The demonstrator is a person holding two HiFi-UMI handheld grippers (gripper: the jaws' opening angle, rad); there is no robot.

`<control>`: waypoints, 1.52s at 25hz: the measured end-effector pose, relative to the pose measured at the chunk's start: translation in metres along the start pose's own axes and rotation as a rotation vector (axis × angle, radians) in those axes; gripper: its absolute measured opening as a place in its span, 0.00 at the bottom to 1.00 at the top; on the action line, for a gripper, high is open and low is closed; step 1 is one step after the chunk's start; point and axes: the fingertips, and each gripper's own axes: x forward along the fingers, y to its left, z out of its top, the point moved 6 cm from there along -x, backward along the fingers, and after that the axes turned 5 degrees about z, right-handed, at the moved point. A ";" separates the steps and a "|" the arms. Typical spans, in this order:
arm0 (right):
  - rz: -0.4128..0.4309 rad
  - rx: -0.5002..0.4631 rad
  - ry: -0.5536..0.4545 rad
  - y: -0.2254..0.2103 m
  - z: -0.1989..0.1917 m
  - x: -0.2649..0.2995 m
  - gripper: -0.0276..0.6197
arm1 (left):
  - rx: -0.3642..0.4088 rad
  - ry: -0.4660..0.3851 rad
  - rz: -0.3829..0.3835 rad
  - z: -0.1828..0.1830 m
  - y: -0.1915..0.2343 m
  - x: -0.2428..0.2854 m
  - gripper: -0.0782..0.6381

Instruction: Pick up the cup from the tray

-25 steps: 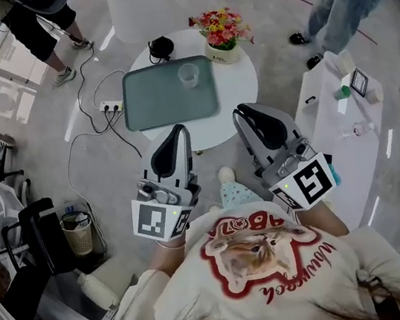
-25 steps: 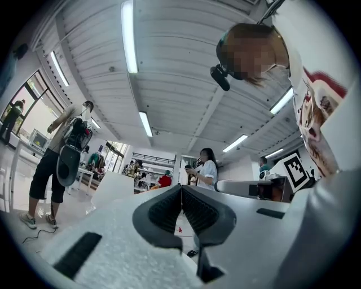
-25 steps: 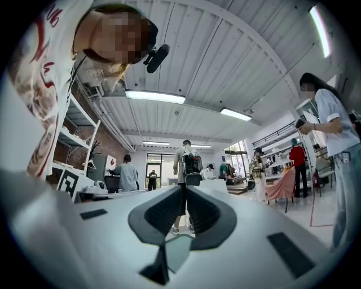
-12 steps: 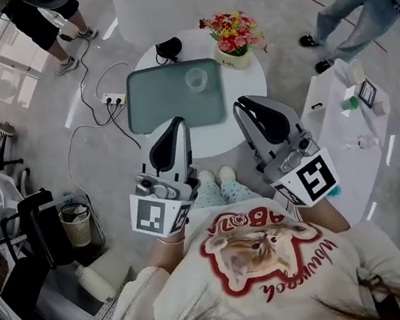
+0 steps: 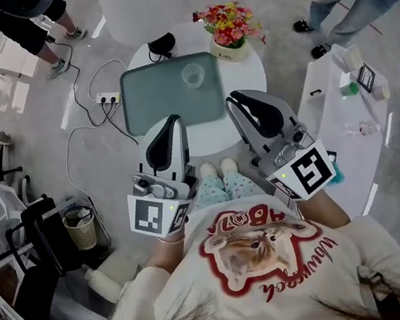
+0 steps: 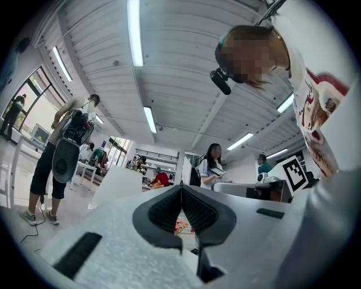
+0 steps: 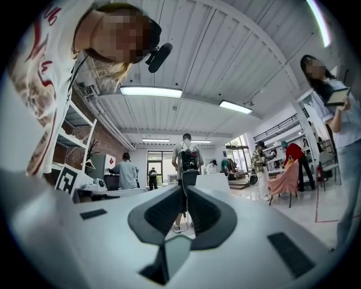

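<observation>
The cup (image 5: 193, 75), clear and upright, stands on the tray (image 5: 161, 101) toward its far right corner, on the round white desk (image 5: 246, 73); a flower pot (image 5: 230, 49) sits just beside that corner. The left tool (image 5: 172, 122) and the right tool (image 5: 238, 101) are held at the desk's near side, well apart from the cup; each has its jaws pressed together with nothing between them. The risks, as I judge them: a tool arriving with its jaws unparted would shove or tip the cup, which looks light; a wide approach from the right could clip the flowers; too hard a squeeze might buckle a thin wall.
</observation>
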 end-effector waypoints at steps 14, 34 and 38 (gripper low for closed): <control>0.017 0.052 0.061 -0.005 -0.036 0.019 0.19 | -0.028 0.057 0.014 -0.021 0.018 -0.010 0.13; 0.007 0.043 0.148 -0.023 -0.123 0.054 0.37 | -0.090 0.127 0.073 -0.072 0.045 -0.030 0.13; 0.005 0.052 0.166 -0.028 -0.143 0.058 0.37 | -0.102 0.138 0.083 -0.082 0.049 -0.034 0.13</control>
